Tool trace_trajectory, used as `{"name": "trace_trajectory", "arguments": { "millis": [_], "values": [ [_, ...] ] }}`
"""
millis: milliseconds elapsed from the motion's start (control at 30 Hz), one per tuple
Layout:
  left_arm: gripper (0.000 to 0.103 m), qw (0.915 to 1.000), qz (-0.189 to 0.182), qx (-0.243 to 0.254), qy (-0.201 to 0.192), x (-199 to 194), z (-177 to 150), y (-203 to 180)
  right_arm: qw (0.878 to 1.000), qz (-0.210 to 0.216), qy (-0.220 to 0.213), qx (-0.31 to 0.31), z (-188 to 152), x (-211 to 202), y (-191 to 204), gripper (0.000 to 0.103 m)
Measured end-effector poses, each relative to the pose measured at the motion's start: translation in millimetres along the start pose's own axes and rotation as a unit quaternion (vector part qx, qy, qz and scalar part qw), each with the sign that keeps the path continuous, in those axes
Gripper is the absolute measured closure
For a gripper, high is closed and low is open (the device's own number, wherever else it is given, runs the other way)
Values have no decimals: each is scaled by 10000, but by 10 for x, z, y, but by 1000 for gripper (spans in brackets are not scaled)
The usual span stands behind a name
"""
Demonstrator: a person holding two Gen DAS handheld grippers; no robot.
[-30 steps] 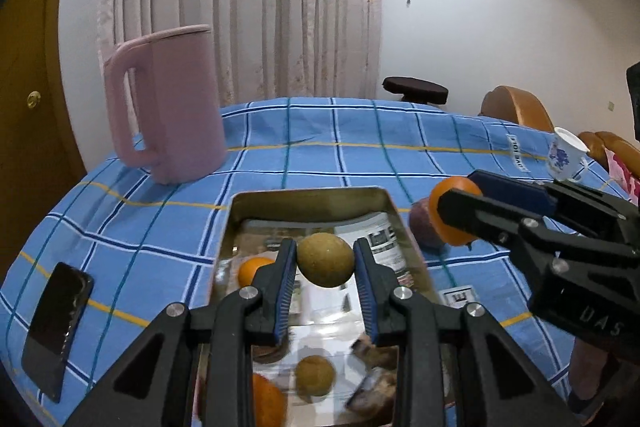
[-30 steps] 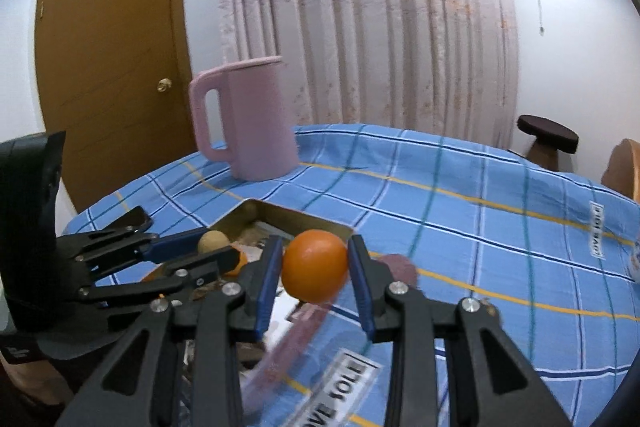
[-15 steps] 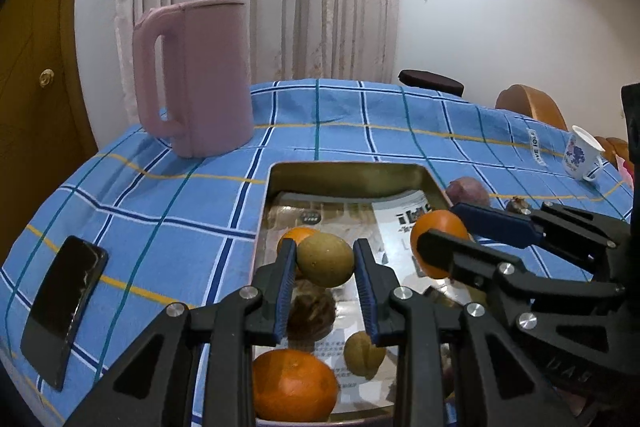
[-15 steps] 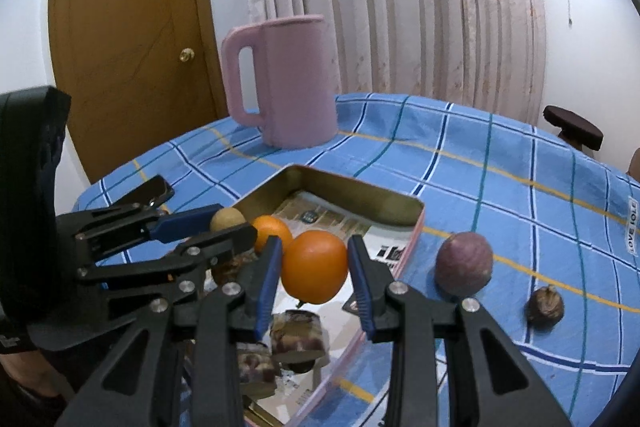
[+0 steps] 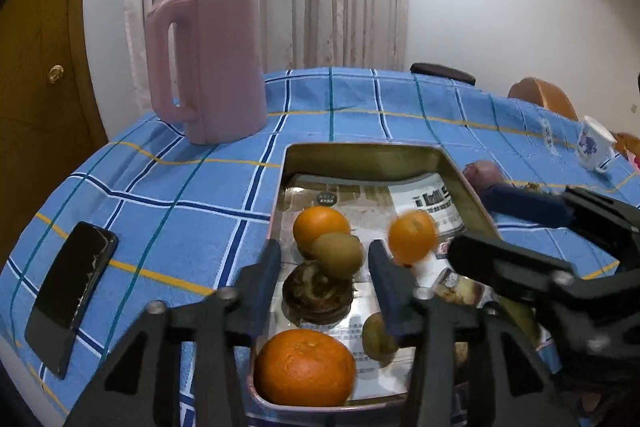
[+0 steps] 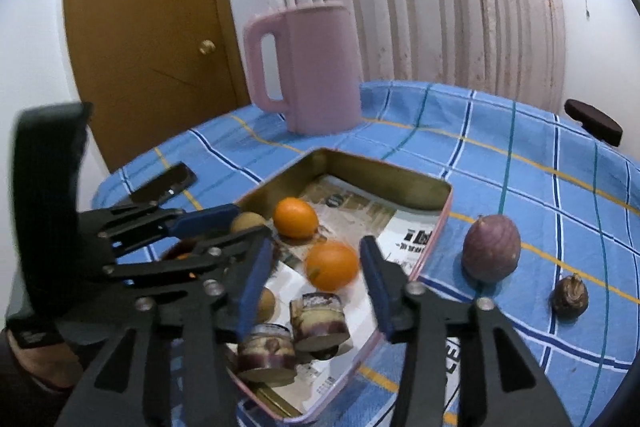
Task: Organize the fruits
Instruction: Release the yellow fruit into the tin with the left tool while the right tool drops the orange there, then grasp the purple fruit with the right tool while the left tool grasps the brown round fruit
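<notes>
Through the left wrist camera we see our left gripper (image 5: 325,269) over the tin tray (image 5: 360,157), jaws opening, both pads clear of the green fruit (image 5: 337,255) between them. That fruit lies against an orange (image 5: 320,229) and above a dark brown fruit (image 5: 318,297). A big orange (image 5: 305,367) fills the tray's near corner, with a second green fruit (image 5: 376,337) beside it. To the right our right gripper (image 5: 464,223) reaches in, and a blurred orange (image 5: 412,237) sits just off its near finger. A purple fruit (image 5: 482,173) lies on the blue checked cloth (image 5: 180,211) outside the tray's right wall. A pink jug (image 5: 212,67) stands behind, a phone (image 5: 72,293) lies at the left, and a cup (image 5: 594,145) is tipped at the far right.

Through the right wrist camera our right gripper (image 6: 316,281) is also opening, with the blurred orange (image 6: 331,265) loose between its pads, over the tray (image 6: 384,183). Another orange (image 6: 295,217) lies farther back, and two cut purple pieces (image 6: 320,317) lie nearer. The left gripper (image 6: 236,227) enters from the left, a green fruit (image 6: 247,221) at its tips. On the cloth (image 6: 520,155) right of the tray lie the purple fruit (image 6: 491,249) and a small brown one (image 6: 570,297), apart.
</notes>
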State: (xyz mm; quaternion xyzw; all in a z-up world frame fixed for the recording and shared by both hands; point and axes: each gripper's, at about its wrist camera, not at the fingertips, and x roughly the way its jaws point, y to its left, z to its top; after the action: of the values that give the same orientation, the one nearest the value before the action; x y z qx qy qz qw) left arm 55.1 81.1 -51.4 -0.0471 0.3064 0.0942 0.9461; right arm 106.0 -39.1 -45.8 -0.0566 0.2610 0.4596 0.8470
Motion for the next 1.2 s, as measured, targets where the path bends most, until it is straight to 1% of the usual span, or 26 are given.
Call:
{"name": "trace_trajectory", "arguments": {
  "millis": [33,67,133,200,267,333,400,500,600,667,700,733,767,800,867,933,1000,1067,1100,1133,1200],
  "values": [
    [51,10000,-7,-16,-23,-14,7,-1,10000,-15,-65,-4,7,-56,-25,34],
    [49,10000,-4,-31,-73,-42,21,1,9999,-99,-141,-15,15,-132,-78,33],
    [35,9997,36,-90,-221,-110,42,7,9990,-411,-181,-31,36,-223,-187,33],
    [34,9992,-24,-170,-349,-162,62,13,9967,-796,-133,9,47,-276,-345,32],
    [34,9991,-49,-165,-397,-187,85,-18,9916,-1288,-22,110,51,-283,-550,32],
    [33,9991,-90,-139,-397,-179,105,-57,9886,-1487,143,196,56,-228,-688,32],
    [33,9992,-106,-81,-388,-155,130,-101,9869,-1565,338,219,69,-116,-784,32],
    [33,9992,-75,-45,-379,-105,176,-134,9864,-1522,561,255,86,65,-857,32],
    [33,9993,-66,-58,-372,-75,233,-152,9836,-1592,804,261,99,272,-929,32],
    [33,9993,-90,-38,-374,-72,272,-190,9833,-1568,848,362,98,350,-1000,33],
    [33,9992,-97,-25,-381,-78,283,-207,9827,-1487,992,492,90,410,-1057,35],
    [33,9991,-121,16,-397,-78,305,-249,9828,-1333,1081,681,85,452,-1120,44],
    [33,9991,-134,50,-396,-73,319,-281,9846,-1135,1038,828,89,449,-1151,52],
    [33,9991,-151,81,-398,-71,334,-316,9851,-1100,1033,822,88,439,-1154,52],
    [33,9989,-198,151,-406,-63,378,-418,9856,-1166,1040,654,74,408,-1094,53],
    [33,9986,-265,208,-417,-57,422,-517,9876,-1243,793,537,78,240,-1010,53],
    [33,9979,-355,290,-453,-59,466,-662,9872,-1433,492,503,99,15,-988,53],
    [33,9969,-516,395,-436,-31,521,-867,9832,-1724,212,564,114,-269,-1070,53],
    [33,9966,-561,425,-435,-20,532,-925,9793,-1933,105,596,110,-407,-1127,53],
    [33,9958,-633,510,-421,12,549,-1067,9741,-2179,25,598,103,-528,-1191,53],
    [33,9950,-713,607,-342,64,555,-1237,9646,-2562,-24,633,55,-697,-1327,53]
  ]
}}
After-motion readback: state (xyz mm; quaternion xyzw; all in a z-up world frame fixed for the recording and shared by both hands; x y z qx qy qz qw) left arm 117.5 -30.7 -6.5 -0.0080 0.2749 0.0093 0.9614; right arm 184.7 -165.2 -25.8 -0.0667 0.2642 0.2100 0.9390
